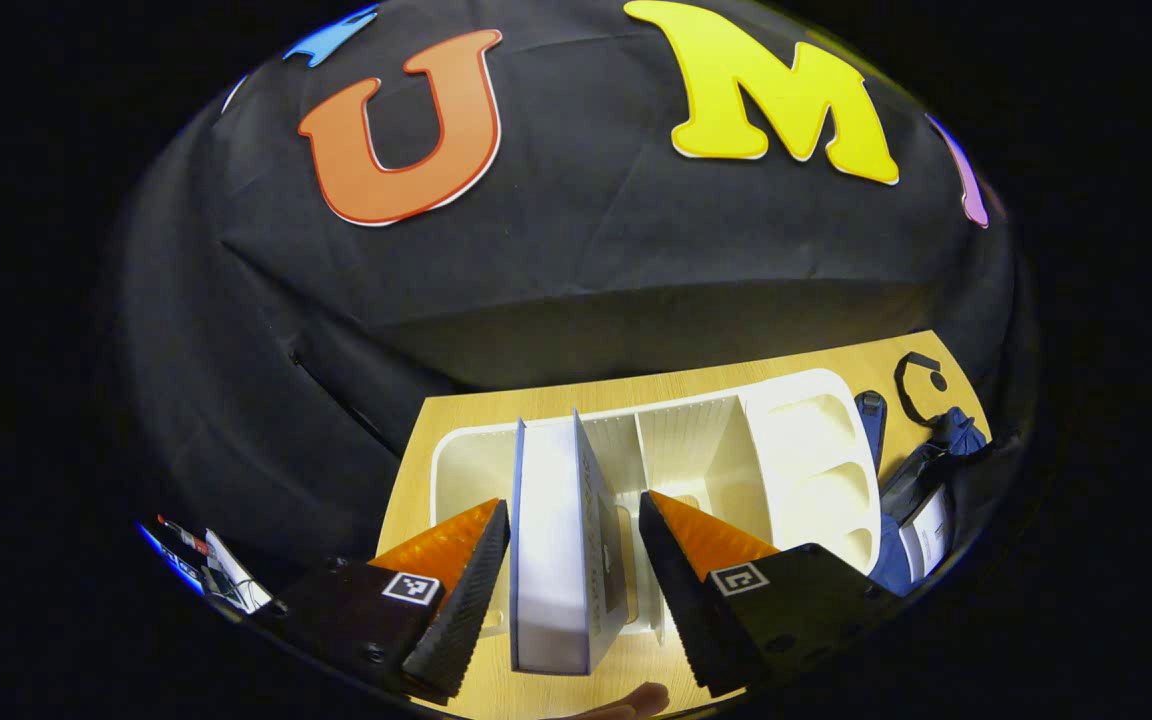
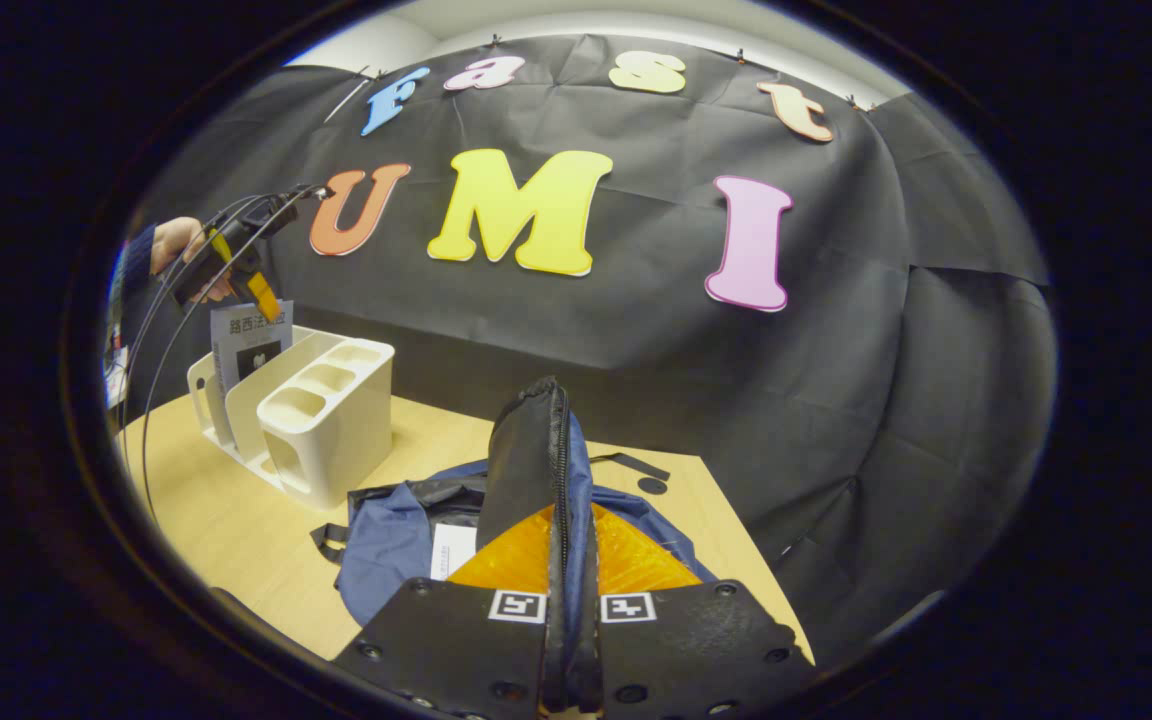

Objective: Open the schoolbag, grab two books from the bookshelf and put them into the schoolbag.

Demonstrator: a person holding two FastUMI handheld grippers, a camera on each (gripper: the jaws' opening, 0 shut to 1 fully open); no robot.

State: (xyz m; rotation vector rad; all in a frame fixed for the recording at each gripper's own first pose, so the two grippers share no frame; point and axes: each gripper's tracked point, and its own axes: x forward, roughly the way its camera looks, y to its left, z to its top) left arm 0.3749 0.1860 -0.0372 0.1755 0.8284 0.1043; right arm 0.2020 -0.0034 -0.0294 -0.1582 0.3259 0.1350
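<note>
Left gripper (image 1: 574,560) spread wide over the white bookshelf (image 1: 796,440), fingers either side of an upright book (image 1: 551,540) standing in a slot — apart from its covers, not gripping. Right gripper (image 2: 568,600) clamped on a raised flap (image 2: 526,450) of the blue schoolbag (image 2: 386,540), lying on the wooden table (image 2: 226,530) just beside the bookshelf.
</note>
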